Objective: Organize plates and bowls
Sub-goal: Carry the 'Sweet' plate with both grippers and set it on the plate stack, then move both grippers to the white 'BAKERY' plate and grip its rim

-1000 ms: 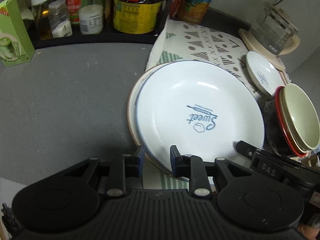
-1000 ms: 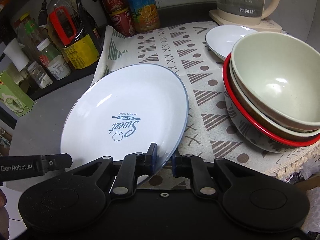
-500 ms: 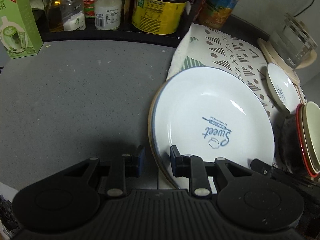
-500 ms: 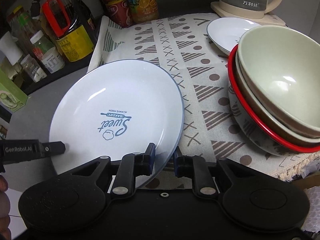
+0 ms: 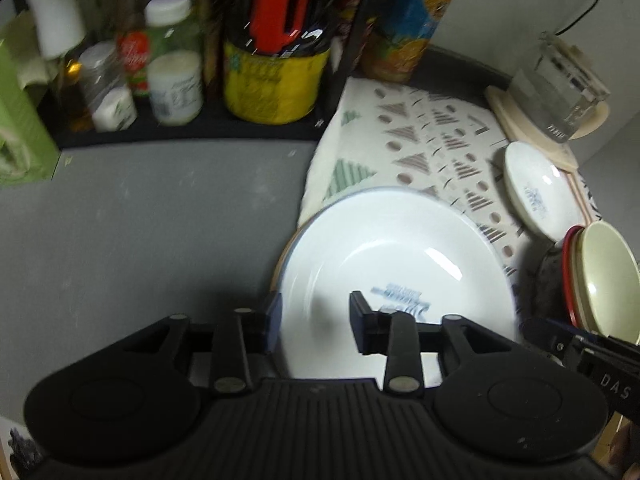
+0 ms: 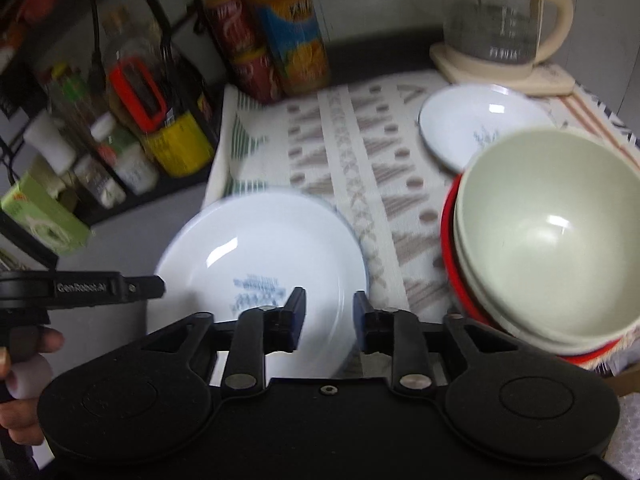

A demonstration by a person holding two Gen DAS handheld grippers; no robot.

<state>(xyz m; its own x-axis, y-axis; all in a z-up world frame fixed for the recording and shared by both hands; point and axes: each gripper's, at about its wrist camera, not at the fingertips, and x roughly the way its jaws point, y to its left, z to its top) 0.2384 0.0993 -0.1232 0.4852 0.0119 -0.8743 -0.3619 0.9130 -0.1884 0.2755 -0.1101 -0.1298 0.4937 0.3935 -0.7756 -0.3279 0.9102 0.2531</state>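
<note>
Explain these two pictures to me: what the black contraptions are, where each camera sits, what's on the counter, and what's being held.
No robot here: a person holds a two-finger tool in each hand, with a camera on each looking along its fingers. One picture is from the left tool, the other from the right tool. Both tools are open and hold nothing. Below them lies a big white plate with blue print, partly on a patterned cloth and on top of another plate. On the cloth are also a small plate and stacked bowls. Behind stand a glass kettle, bottles and cans. The pictures are blurred.
</note>
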